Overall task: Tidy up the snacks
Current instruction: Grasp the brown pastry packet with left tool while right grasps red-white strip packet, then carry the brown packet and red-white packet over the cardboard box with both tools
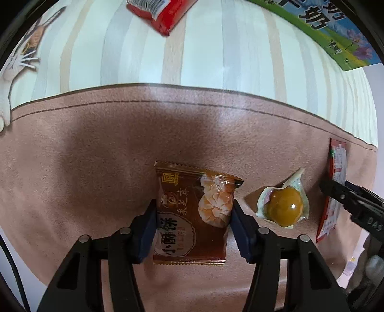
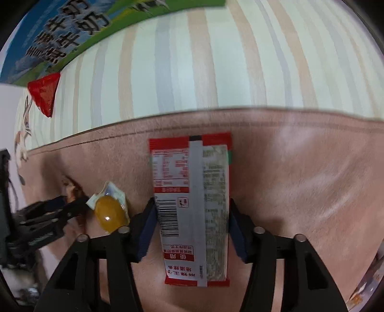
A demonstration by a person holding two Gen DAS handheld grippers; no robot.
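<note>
A brown pastry packet [image 1: 182, 216] lies flat on the pink-brown mat [image 1: 72, 156]. My left gripper [image 1: 193, 206] points down over it, with its blue pads against the packet's two long sides. A red and white sachet [image 2: 192, 204], printed side up with a barcode, lies on the same mat, and my right gripper [image 2: 192, 202] is closed on its sides. In the left wrist view this sachet [image 1: 337, 165] shows at the right edge with a right-gripper finger across it. Between the two packets rests a round yellow sweet in clear wrap [image 1: 284, 207] [image 2: 110, 213], untouched.
Beyond the mat is a striped tablecloth [image 1: 216, 48]. A red snack bag [image 1: 158, 12] [image 2: 43, 94] lies on it at the far side. A green and blue printed box [image 1: 336, 31] [image 2: 60, 36] sits at the far corner. The table edge runs along the left of the left wrist view.
</note>
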